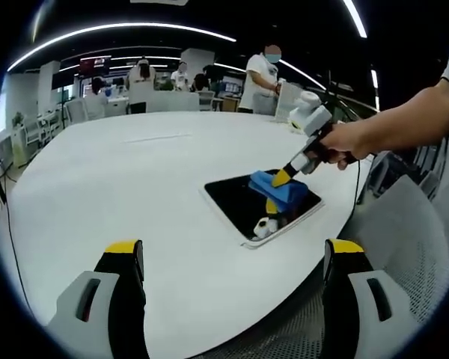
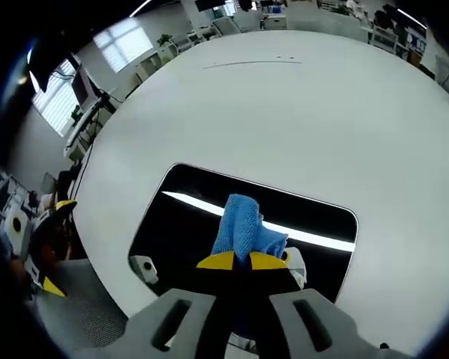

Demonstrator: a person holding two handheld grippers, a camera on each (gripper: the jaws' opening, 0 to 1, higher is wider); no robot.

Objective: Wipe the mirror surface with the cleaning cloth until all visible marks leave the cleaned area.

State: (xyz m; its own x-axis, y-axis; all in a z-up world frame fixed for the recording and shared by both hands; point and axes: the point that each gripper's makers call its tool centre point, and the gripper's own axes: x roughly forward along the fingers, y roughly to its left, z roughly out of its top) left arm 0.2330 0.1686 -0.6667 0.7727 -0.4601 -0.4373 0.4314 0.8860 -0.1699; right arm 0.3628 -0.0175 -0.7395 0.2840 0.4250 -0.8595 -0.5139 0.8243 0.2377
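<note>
A dark rectangular mirror (image 1: 232, 200) with a white rim lies flat on the white table, near its edge. On the mirror rests a blue cleaning cloth (image 1: 283, 191), pinched by my right gripper (image 1: 283, 178), which a hand holds from the right. In the right gripper view the yellow-tipped jaws of the right gripper (image 2: 243, 260) are shut on the bunched blue cloth (image 2: 242, 223), pressed onto the mirror (image 2: 172, 228) near its middle. My left gripper (image 1: 234, 250) hovers over the table short of the mirror, open with nothing between its jaws. It also appears as the left gripper (image 2: 54, 245) at the left edge.
The large white round table (image 1: 135, 172) stretches far beyond the mirror. Its edge curves close to the mirror's near side. A grey mesh chair (image 1: 423, 247) stands beside it. Several people (image 1: 260, 78), desks and chairs are at the back of the room.
</note>
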